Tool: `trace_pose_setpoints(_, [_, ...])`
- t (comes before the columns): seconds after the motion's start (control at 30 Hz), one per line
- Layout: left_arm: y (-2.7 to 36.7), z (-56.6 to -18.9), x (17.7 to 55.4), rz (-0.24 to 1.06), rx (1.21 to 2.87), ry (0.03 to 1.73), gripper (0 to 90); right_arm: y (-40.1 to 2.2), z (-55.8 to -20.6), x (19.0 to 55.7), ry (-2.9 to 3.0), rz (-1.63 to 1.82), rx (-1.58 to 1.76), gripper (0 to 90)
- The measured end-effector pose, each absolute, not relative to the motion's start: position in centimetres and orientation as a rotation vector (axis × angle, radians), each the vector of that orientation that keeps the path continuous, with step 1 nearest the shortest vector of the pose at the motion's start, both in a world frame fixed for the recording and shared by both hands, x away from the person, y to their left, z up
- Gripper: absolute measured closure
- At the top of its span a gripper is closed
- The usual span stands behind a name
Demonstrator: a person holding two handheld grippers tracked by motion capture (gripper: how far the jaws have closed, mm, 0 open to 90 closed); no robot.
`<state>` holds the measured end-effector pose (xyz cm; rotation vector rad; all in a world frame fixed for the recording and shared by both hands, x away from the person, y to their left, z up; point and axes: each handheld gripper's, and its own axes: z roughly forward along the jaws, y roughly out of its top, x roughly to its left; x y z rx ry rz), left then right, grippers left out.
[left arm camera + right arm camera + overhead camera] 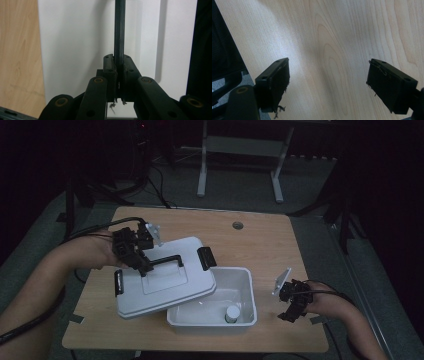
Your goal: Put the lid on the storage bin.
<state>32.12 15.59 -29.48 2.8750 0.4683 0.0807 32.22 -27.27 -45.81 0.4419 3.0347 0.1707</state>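
Note:
A white plastic lid (165,287) with black side latches hangs tilted over the left rim of an open white box (245,290). My left gripper (142,267) is shut on the lid's black handle (167,261). In the left gripper view the thin handle bar (119,32) is pinched between the two pads, with the white lid (75,42) behind it. A small white jar (232,313) with a dark cap stands inside the box near its front wall. My right gripper (292,312) rests to the right of the box, jaws open (328,85) over bare wood, nothing between them.
The wooden table (260,240) has a round cable hole (238,225) near its far edge. Grey tape marks sit at the left front corner (76,318). A white frame's legs (202,175) stand on the floor beyond the table. Cables trail off at the left.

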Motion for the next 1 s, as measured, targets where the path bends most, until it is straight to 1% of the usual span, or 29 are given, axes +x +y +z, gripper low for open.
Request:
trace_pose_setpoints(0.03, [15.6, -29.5, 32.1, 0.081, 2.875, 0.468, 83.7, -27.3, -45.8, 32.2, 3.035, 0.171, 0.442, 17.8])
trace_pose_setpoints(0.1, [14.3, -29.5, 32.1, 0.076, 2.906, 0.418, 83.7, -27.3, -45.9, 32.2, 3.034, 0.174, 0.442, 17.8])
trace_pose_setpoints(0.43, [11.3, -29.2, 31.5, 0.102, 2.915, 0.321, 83.7, -27.3, -46.0, 32.2, 3.038, 0.175, 0.443, 17.8])
trace_pose_setpoints(0.5, [10.3, -29.2, 31.3, 0.094, 2.926, 0.281, 83.7, -27.3, -46.0, 32.2, 3.037, 0.176, 0.443, 17.8])
trace_pose_setpoints(0.63, [9.3, -29.4, 31.3, 0.075, 2.938, 0.257, 83.7, -27.2, -46.0, 32.2, 3.038, 0.175, 0.437, 17.8])
trace_pose_setpoints(0.67, [8.4, -29.6, 31.3, 0.069, 2.942, 0.239, 83.7, -27.1, -46.0, 32.2, 3.038, 0.175, 0.436, 17.8])
trace_pose_setpoints(0.8, [7.3, -29.8, 31.6, 0.072, 2.924, 0.187, 83.7, -27.0, -45.9, 32.1, 3.036, 0.174, 0.433, 17.8])
trace_pose_setpoints(1.0, [5.5, -30.5, 32.0, 0.042, 2.907, 0.145, 83.7, -27.1, -46.1, 32.0, 3.041, 0.171, 0.428, 17.8])
